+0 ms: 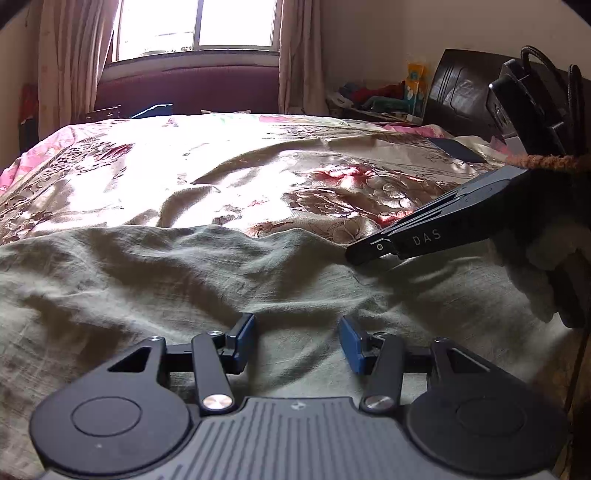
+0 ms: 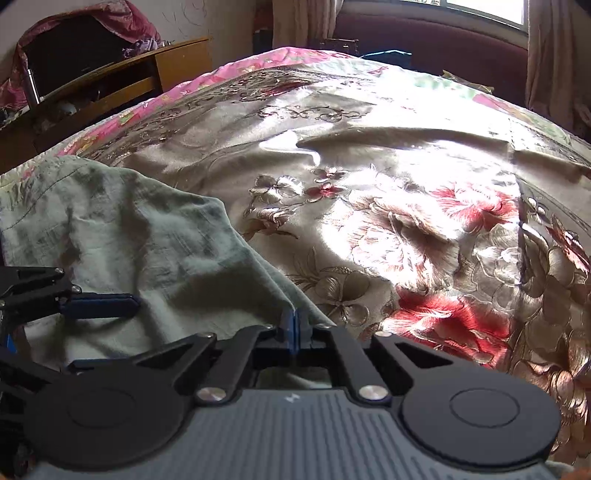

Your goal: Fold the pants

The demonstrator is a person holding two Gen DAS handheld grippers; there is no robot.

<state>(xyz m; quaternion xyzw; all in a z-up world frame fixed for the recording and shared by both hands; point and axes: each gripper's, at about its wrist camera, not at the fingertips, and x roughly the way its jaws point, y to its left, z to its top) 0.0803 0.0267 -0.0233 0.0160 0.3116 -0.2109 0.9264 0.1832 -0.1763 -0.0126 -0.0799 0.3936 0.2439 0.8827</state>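
Note:
Grey-green pants (image 1: 184,280) lie crumpled on the floral bedspread (image 1: 221,166), filling the near part of the left wrist view. My left gripper (image 1: 297,341) is open just above the fabric, with nothing between its blue pads. My right gripper (image 2: 295,328) is shut on the right edge of the pants (image 2: 147,251). It also shows in the left wrist view (image 1: 369,251), coming in from the right with its tip on the cloth. The left gripper shows at the left edge of the right wrist view (image 2: 99,306), with one blue finger over the pants.
The bedspread (image 2: 406,184) stretches far ahead and right. A window (image 1: 195,26) with curtains and a dark red bench stand beyond the bed. A wooden desk (image 2: 110,81) stands at the left. A dark headboard (image 1: 465,88) and cluttered shelf are at the right.

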